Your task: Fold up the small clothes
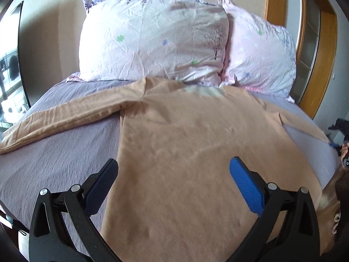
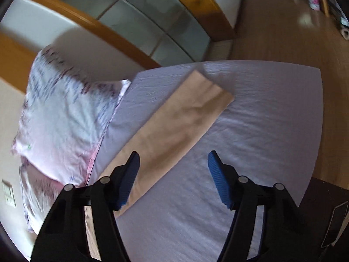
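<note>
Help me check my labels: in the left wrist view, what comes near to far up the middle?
Left gripper, open → peach shirt spread flat on the lilac sheet → its white neck label → floral pillows → beige wall.

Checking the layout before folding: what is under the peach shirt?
The peach shirt lies flat on the lilac bedsheet; its collar meets the pillows. Anything beneath its body is covered.

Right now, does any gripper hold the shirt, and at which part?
Nothing is held. The left gripper and right gripper are open above the shirt.
</note>
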The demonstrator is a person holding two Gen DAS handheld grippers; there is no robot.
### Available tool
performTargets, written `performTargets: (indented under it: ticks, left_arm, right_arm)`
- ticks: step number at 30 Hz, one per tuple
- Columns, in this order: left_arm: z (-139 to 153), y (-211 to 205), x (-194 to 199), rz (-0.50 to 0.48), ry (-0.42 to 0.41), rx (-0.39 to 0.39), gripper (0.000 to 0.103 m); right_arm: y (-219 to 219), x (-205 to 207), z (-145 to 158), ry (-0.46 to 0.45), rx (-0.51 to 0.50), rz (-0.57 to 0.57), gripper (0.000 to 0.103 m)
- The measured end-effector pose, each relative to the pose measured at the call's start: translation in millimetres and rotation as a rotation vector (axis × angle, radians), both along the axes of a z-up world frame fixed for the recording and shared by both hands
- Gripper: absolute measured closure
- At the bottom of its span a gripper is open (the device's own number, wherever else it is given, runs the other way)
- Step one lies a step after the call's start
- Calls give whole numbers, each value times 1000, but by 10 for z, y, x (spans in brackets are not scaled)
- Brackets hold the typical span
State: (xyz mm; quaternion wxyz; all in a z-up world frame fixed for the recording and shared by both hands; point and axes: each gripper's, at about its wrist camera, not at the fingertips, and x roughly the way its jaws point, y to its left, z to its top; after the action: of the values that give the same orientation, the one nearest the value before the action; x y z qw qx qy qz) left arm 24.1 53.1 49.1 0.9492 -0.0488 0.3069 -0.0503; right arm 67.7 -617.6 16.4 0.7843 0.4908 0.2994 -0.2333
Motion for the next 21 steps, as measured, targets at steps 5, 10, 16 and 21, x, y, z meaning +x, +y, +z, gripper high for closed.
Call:
performTargets:
  ticks: [5, 10, 16, 21]
  left_arm:
    - [94, 302, 187, 99, -32, -23, 1]
    - [110, 608, 249, 157, -76, -59, 1]
    - [155, 1046, 146, 199, -195, -166, 1]
    - [124, 1462, 46, 221, -222, -335, 1]
  right_arm:
    - [-274, 100, -195, 18, 46, -61, 44]
    - [-276, 289, -265, 22, 35, -81, 60]
    - [-89, 517, -18, -9, -64, -25, 99]
    - [1377, 1178, 937, -233, -272, 395, 99]
